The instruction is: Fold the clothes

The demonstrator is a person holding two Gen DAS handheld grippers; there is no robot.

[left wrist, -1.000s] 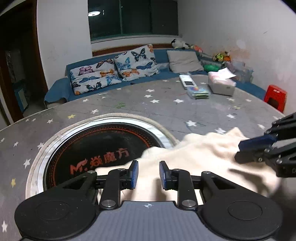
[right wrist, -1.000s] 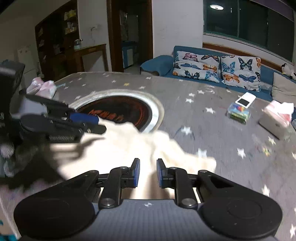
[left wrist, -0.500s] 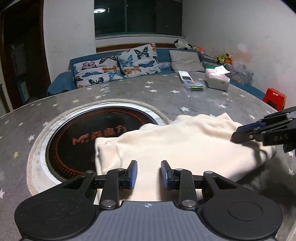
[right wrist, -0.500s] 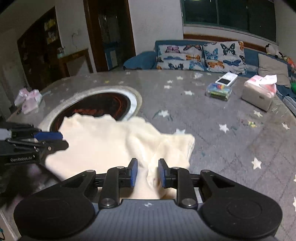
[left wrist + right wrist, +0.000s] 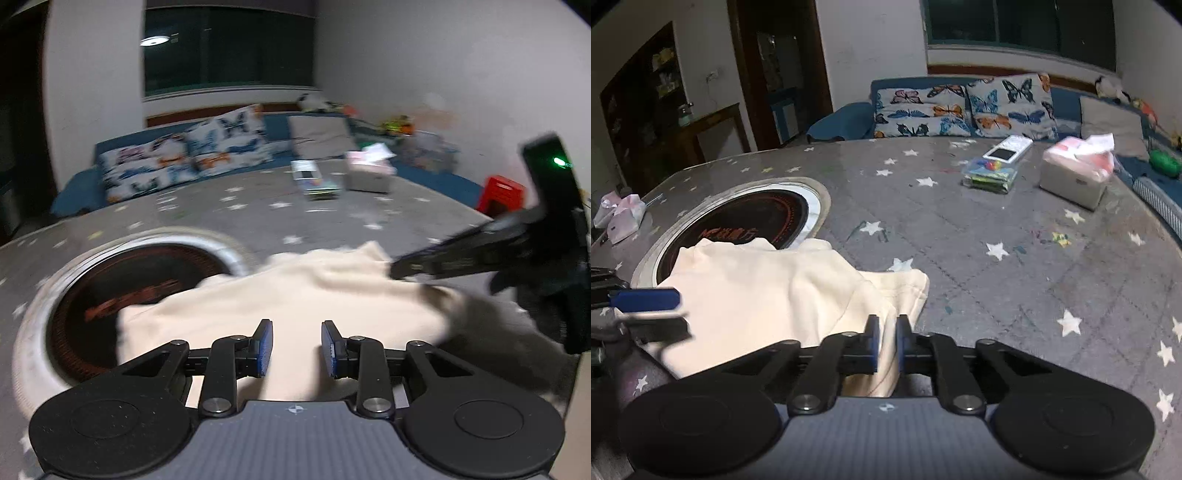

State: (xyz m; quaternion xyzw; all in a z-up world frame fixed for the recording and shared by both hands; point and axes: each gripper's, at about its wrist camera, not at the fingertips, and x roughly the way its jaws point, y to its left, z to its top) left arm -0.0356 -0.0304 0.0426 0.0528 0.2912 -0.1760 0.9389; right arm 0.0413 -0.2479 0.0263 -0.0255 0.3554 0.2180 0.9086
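— Where's the garment [image 5: 757, 291] lying?

— On the grey starred table [image 5: 1015, 280], a cream top, loosely doubled over, with one end draped over the round dark hob [image 5: 750, 218] set into the table. Its length runs from the hob toward the near right corner, crosswise between the two tools.

— And the right gripper [image 5: 885, 341]?

— Right at that near corner. Its jaws are nearly together and a fold of the cream cloth runs down between them, so I'd judge it pinched. The tool lies low, almost level with the table, pointing out over the cloth.

— The left gripper [image 5: 294, 347]?

— Its jaws stand apart with nothing between them, hovering just above the near edge of the cloth. That view is blurred, so I can't say whether it touches.

— Which hand matters next?

— Likely the right; it has the corner, and the hob end lies away to its left. How far the folding has got, I can't tell from this.
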